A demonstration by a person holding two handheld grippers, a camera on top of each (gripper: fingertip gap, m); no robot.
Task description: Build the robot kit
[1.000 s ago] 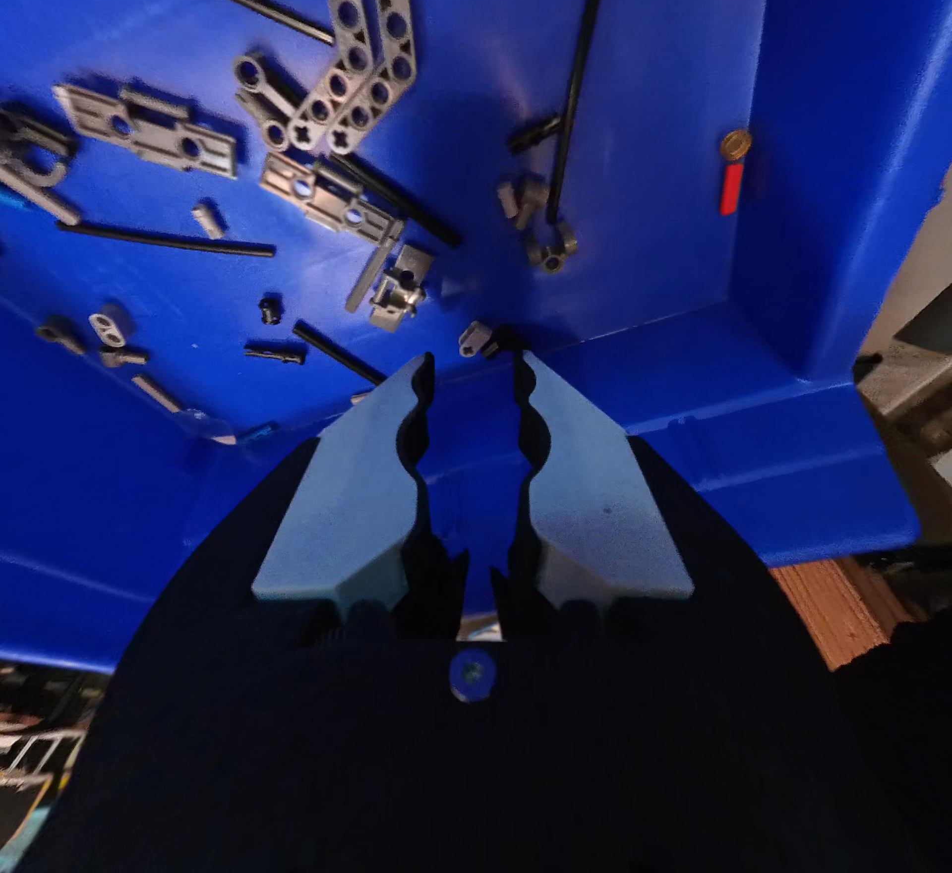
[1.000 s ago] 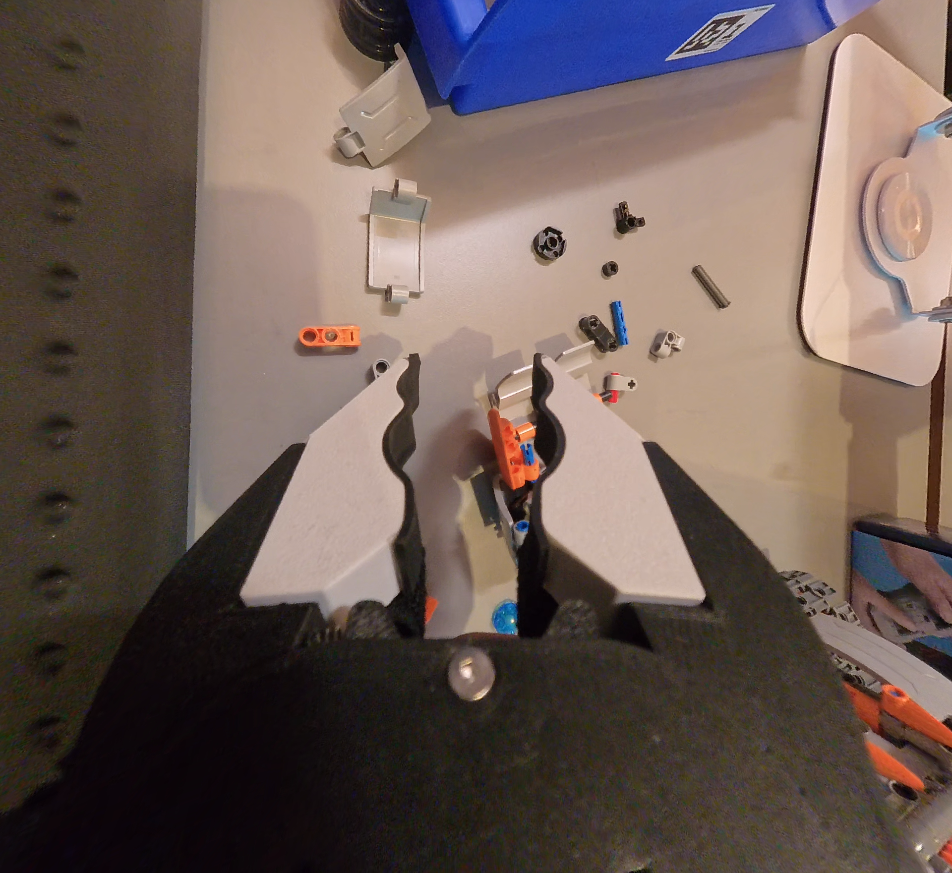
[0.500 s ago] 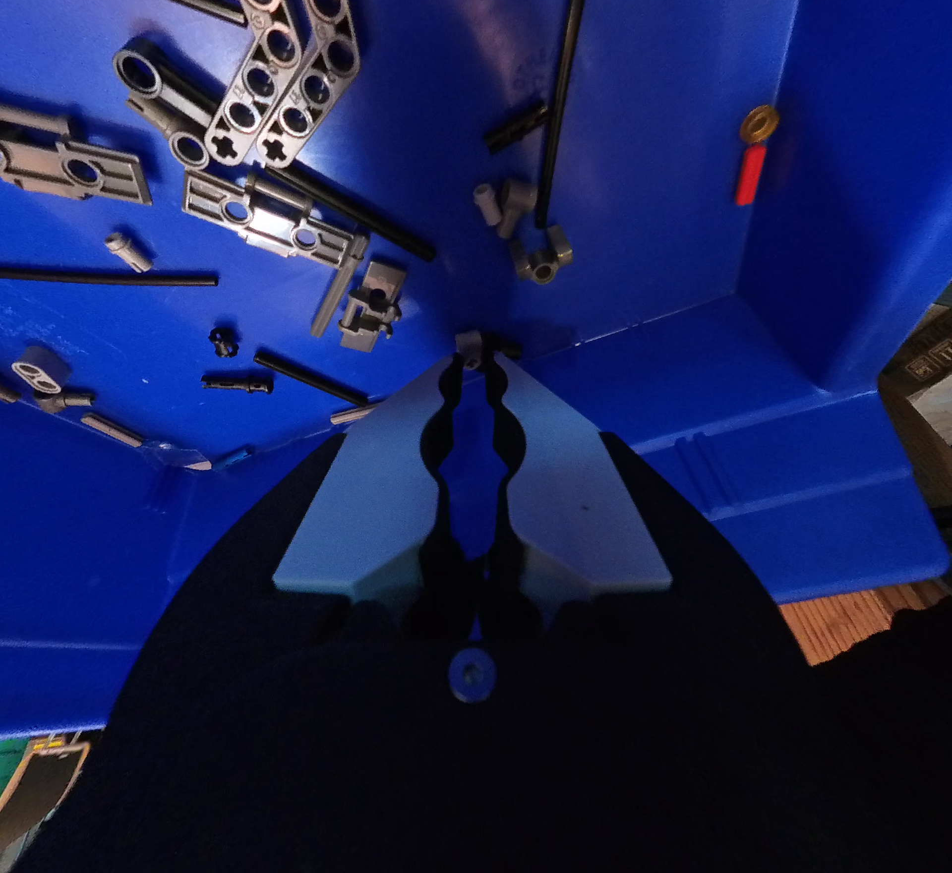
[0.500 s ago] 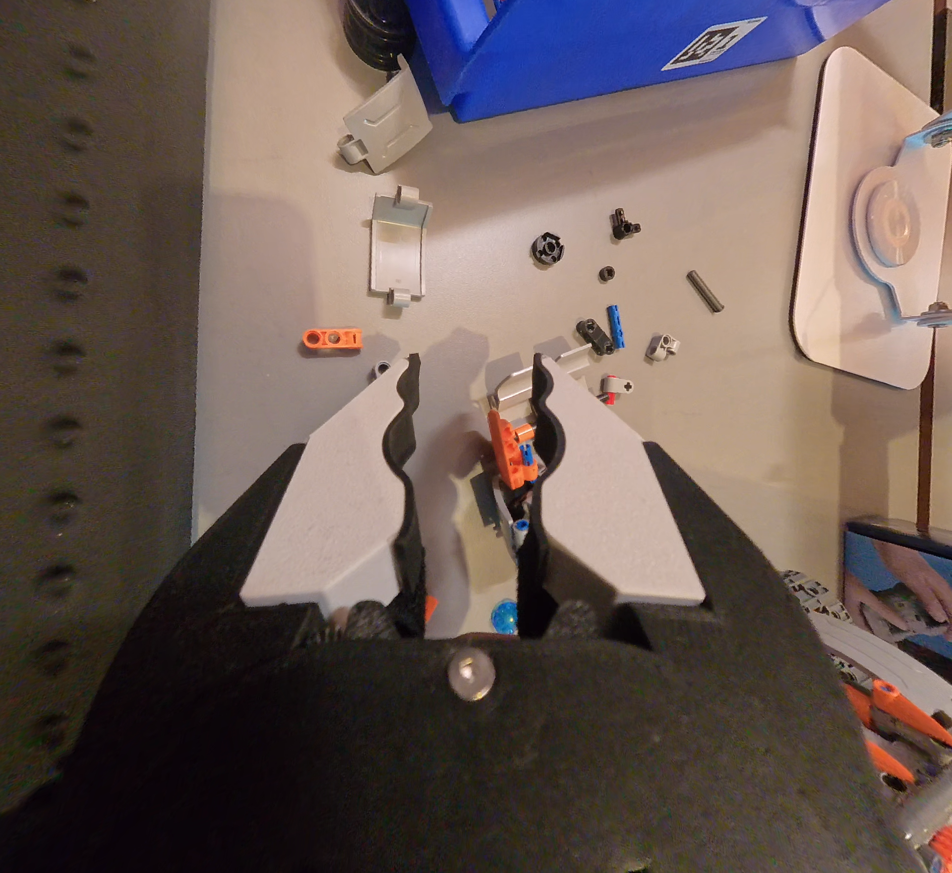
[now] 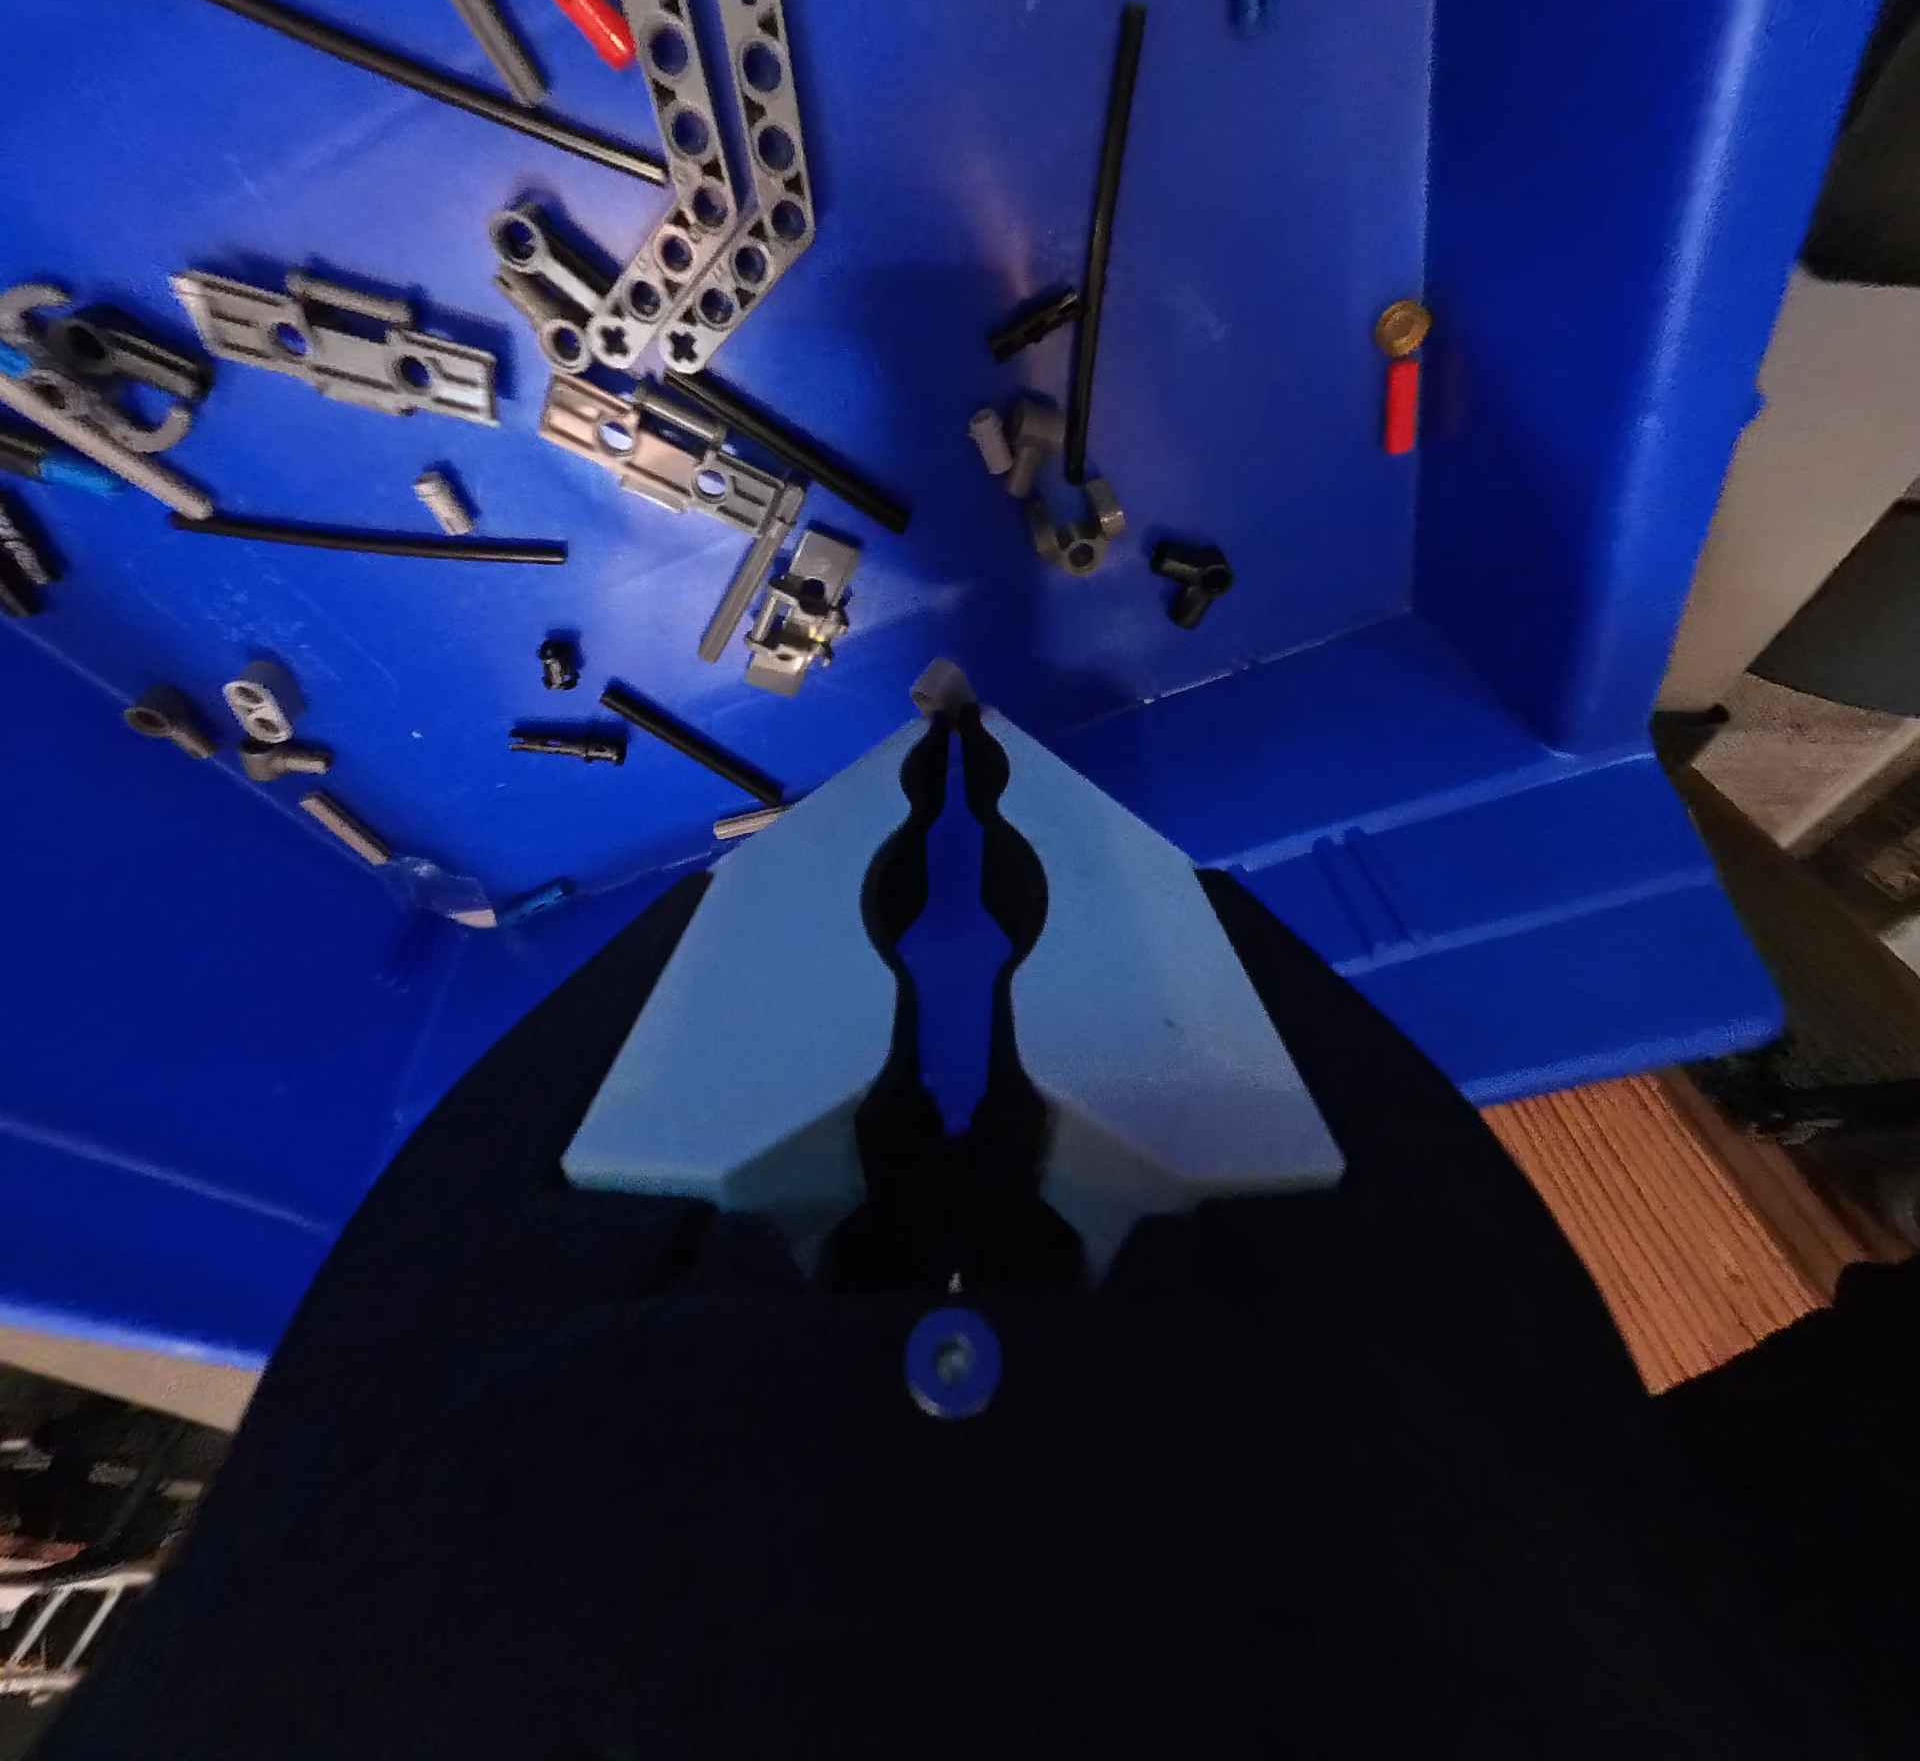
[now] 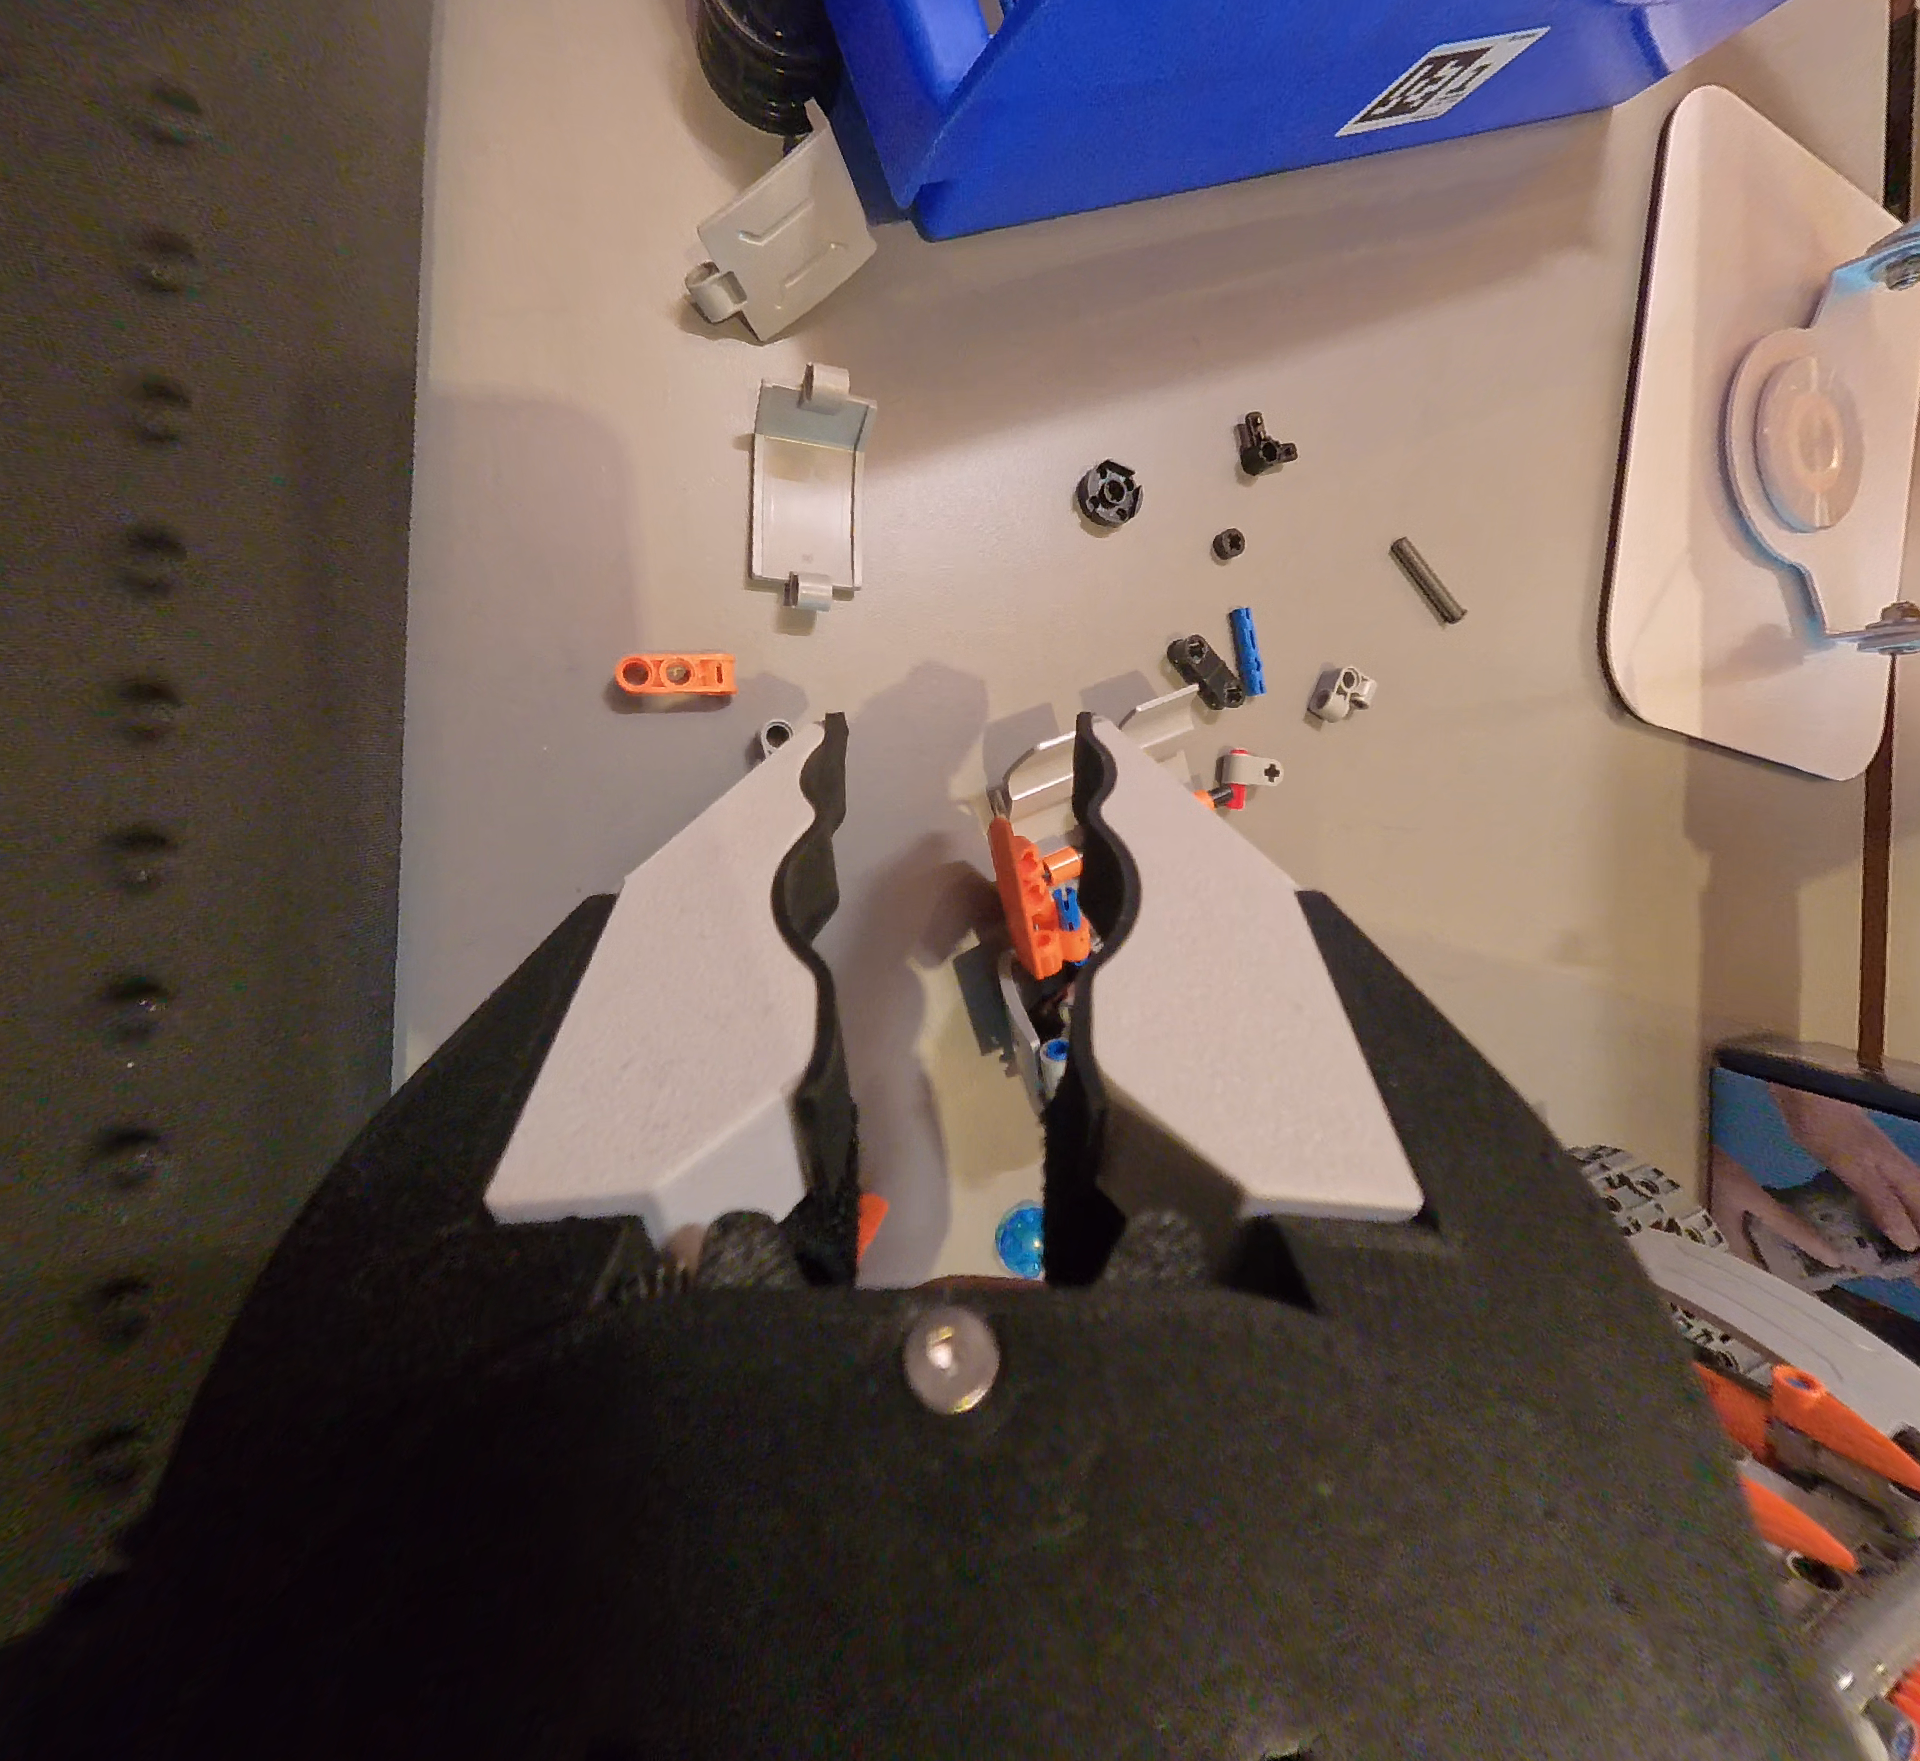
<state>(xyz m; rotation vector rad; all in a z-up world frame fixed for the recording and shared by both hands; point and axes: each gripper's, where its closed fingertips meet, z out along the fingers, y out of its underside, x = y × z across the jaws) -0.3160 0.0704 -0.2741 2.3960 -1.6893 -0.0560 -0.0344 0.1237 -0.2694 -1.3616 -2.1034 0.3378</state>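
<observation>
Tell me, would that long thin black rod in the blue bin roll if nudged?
Probably. The black rod looks round and slim, lying flat on the blue bin floor, so it may roll sideways. It seems light and possibly slightly bendy, given its length.

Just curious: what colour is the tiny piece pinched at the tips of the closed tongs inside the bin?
Grey. The piece shows best in the left wrist view.
</observation>
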